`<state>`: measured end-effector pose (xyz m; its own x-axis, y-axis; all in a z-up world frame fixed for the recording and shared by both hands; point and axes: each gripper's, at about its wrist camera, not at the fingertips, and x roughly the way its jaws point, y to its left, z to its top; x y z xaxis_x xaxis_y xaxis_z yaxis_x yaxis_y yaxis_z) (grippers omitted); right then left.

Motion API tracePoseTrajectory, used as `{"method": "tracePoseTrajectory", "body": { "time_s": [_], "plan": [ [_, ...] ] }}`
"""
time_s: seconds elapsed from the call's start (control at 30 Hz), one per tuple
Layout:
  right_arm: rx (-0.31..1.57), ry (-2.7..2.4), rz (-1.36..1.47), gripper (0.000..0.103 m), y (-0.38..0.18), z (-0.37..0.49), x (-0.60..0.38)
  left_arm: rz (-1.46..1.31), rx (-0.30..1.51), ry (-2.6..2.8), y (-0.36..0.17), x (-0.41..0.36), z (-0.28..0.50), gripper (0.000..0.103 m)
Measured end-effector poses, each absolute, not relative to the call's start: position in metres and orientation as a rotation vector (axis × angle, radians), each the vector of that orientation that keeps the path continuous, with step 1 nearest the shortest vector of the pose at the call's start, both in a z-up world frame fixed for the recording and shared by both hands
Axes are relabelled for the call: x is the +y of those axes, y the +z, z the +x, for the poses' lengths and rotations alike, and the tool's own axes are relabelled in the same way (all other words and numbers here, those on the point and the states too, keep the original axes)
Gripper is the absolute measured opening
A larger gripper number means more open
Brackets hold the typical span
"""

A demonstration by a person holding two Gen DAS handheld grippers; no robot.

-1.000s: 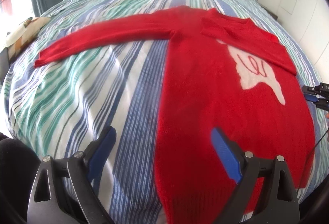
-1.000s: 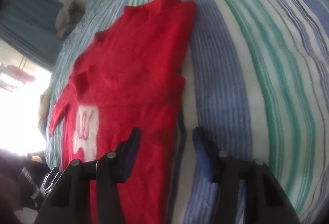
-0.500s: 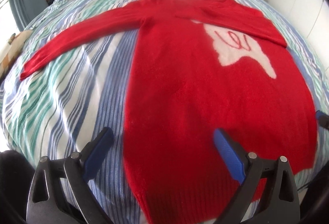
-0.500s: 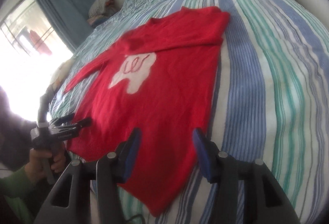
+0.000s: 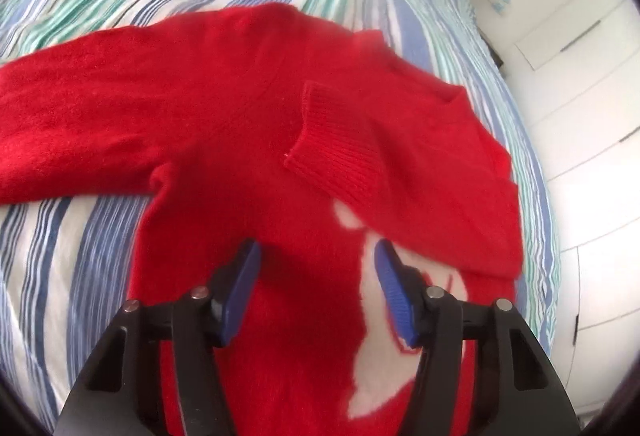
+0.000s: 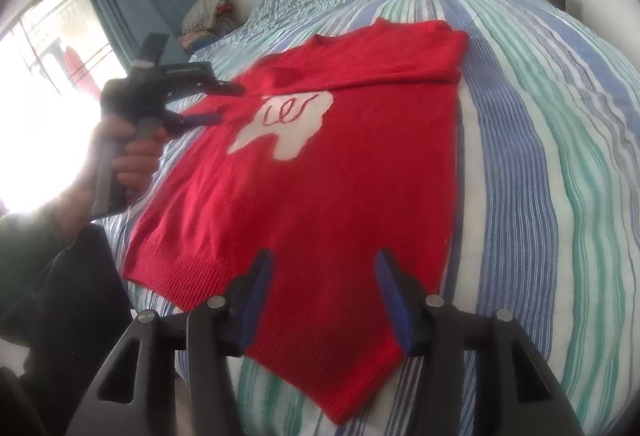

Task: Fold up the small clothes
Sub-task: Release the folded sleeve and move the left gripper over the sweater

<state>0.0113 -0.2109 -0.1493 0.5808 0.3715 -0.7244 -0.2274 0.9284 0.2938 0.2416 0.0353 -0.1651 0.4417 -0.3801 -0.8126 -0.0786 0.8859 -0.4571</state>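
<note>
Since a second ago the left tongs (image 5: 316, 278) have swung over the red sweater's (image 6: 320, 163) chest on the bed (image 6: 540, 123), half open, empty (one sleeve already folded across). Right tongs (image 6: 322, 294) hover open and empty above the hem, likely awaiting the next fold.

The fuzzy red knitted sweater (image 5: 248, 107) is matt, with a ribbed cuff (image 5: 336, 151) ahead of the left black plastic tongs (image 5: 316, 268), whose pads (image 5: 390, 284) are ridged blue. Under it lies a striped woven cotton bedsheet (image 6: 520, 115).
</note>
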Motion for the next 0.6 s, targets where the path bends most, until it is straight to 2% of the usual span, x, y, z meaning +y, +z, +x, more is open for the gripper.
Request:
{"method": "tracePoseTrajectory", "body": {
  "time_s": [0.13,0.17,0.2,0.23,0.27,0.43,0.5,0.57,0.6],
  "plan": [
    [0.885,0.363,0.154,0.053,-0.15,0.008,-0.209,-0.554,1.049,-0.158,-0.167,0.035,0.259,0.058],
    [0.885,0.368,0.156,0.053,-0.151,0.009,-0.209,-0.561,1.042,-0.149,-0.168,0.035,0.263,0.053],
    [0.888,0.374,0.16,0.053,-0.152,0.01,-0.209,-0.562,1.04,-0.142,-0.17,0.033,0.265,0.046],
    [0.894,0.379,0.164,0.053,-0.153,0.011,-0.209,-0.557,1.045,-0.132,-0.172,0.032,0.268,0.024],
    [0.899,0.381,0.165,0.053,-0.155,0.013,-0.209,-0.554,1.051,-0.119,-0.174,0.034,0.269,0.007],
    [0.896,0.377,0.181,0.053,-0.156,0.016,-0.212,-0.554,0.999,-0.098,-0.16,0.043,0.248,0.007],
    [0.893,0.373,0.187,0.053,-0.156,0.015,-0.213,-0.541,1.006,-0.083,-0.157,0.047,0.24,0.017],
    [0.897,0.373,0.194,0.053,-0.157,0.016,-0.215,-0.533,1.026,-0.044,-0.159,0.054,0.238,0.059],
    [0.901,0.374,0.198,0.053,-0.158,0.016,-0.215,-0.532,1.027,-0.032,-0.161,0.058,0.237,0.062]
  ]
}}
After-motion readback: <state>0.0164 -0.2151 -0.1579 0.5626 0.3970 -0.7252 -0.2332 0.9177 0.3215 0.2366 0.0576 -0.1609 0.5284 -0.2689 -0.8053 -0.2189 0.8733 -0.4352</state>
